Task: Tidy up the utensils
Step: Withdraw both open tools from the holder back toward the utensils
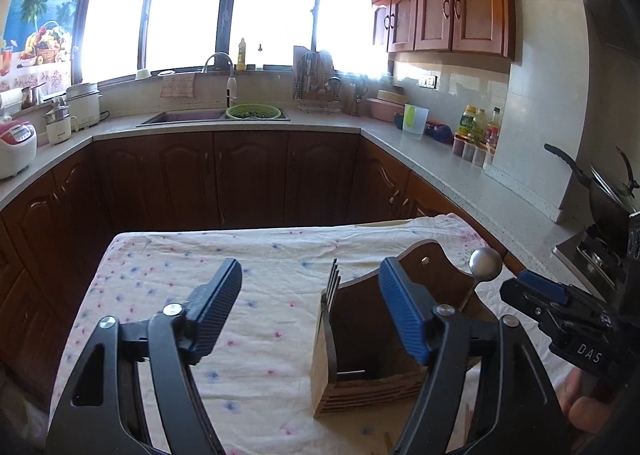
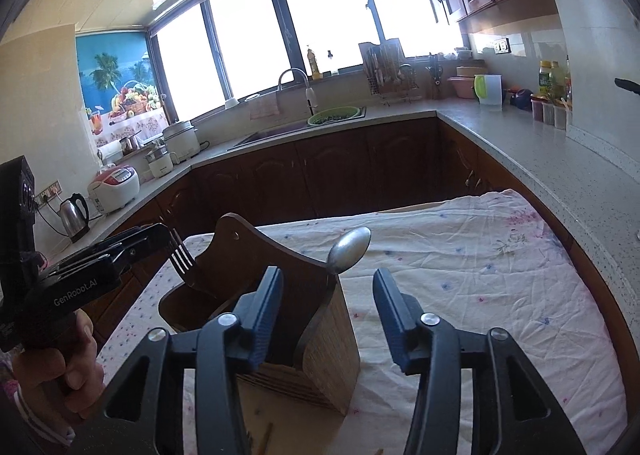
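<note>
**Observer:** Holder first: it's a dark wooden utensil box with a curved, scalloped back panel that has a small hole near its top, and its pale side shows layered grain. You have it standing on the flowered cloth covering the table, just ahead of both your grippers.

**Operator:** How many utensils do you count?

**Observer:** Two that I can name. One fork, tines up, at the holder's left end. One spoon, its silver bowl up, at the right end. Both stand handle-down inside the holder, leaning against its walls. From the left wrist view the fork tines poke up over the near-left corner and the spoon bowl shows as a round knob beyond the back panel. A thin wooden stick lies on the cloth at the bottom edge of the right wrist view; I cannot tell what it is.

**Operator:** And my grippers?

**Observer:** Your left gripper is released, its jaws spread wide with nothing pinched; the fork sits between them in that view but no pad touches it. Your right gripper is also released, its jaws apart, and the holder's right wall lies in the gap with the pads clear of it.

**Operator:** Any other containers?

**Observer:** One green colander sits in the sink with dark greens in it.
</note>
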A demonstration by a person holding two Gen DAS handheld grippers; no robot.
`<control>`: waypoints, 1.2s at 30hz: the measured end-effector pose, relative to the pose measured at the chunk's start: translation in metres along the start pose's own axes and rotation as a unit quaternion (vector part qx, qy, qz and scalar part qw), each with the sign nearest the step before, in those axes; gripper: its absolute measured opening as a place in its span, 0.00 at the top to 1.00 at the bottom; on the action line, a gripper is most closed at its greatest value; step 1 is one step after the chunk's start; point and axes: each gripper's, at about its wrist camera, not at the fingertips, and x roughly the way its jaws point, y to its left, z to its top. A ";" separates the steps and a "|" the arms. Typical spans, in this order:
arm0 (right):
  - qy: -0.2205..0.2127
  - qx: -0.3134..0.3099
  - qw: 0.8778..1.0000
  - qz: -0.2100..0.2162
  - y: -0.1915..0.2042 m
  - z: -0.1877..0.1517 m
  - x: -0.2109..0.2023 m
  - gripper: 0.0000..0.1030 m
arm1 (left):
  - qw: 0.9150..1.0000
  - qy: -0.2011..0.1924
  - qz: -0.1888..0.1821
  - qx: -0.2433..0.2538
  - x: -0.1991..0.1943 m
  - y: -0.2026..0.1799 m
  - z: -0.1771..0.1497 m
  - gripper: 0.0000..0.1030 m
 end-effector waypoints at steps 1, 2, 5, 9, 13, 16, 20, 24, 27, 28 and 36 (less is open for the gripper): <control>-0.006 0.005 1.000 0.000 -0.002 0.000 -0.006 0.41 | 1.000 -0.004 0.005 -0.008 -0.008 0.004 -0.001 0.16; -0.014 0.011 1.000 0.002 -0.003 -0.001 -0.013 0.33 | 1.000 -0.008 0.010 -0.015 -0.016 0.008 -0.003 0.11; -0.037 0.026 0.999 -0.003 -0.008 -0.004 -0.036 0.20 | 0.999 -0.015 0.019 -0.031 -0.041 0.020 -0.014 0.06; -0.053 0.045 0.998 0.002 -0.009 -0.014 -0.066 0.09 | 0.999 -0.016 0.024 -0.042 -0.075 0.029 -0.037 0.05; -0.067 0.052 0.996 0.000 -0.007 -0.030 -0.097 0.06 | 0.998 -0.014 0.022 -0.054 -0.107 0.034 -0.062 0.04; -0.072 0.052 0.996 -0.005 -0.004 -0.047 -0.119 0.06 | 0.998 -0.005 0.019 -0.063 -0.127 0.035 -0.081 0.03; -0.077 0.055 0.995 -0.010 0.000 -0.066 -0.146 0.05 | 0.998 0.006 0.010 -0.066 -0.148 0.033 -0.103 0.03; -0.073 0.054 0.996 -0.017 0.004 -0.089 -0.166 0.04 | 0.999 0.019 -0.001 -0.050 -0.162 0.022 -0.122 0.03; -0.061 0.055 0.996 -0.019 0.004 -0.103 -0.174 0.04 | 0.999 0.032 -0.006 -0.041 -0.168 0.018 -0.137 0.03; -0.055 0.054 0.997 -0.021 0.004 -0.110 -0.176 0.04 | 0.999 0.037 -0.007 -0.038 -0.169 0.016 -0.143 0.03; -0.018 0.057 0.998 -0.036 0.000 -0.146 -0.182 0.04 | 0.996 0.081 -0.008 -0.021 -0.168 0.010 -0.179 0.03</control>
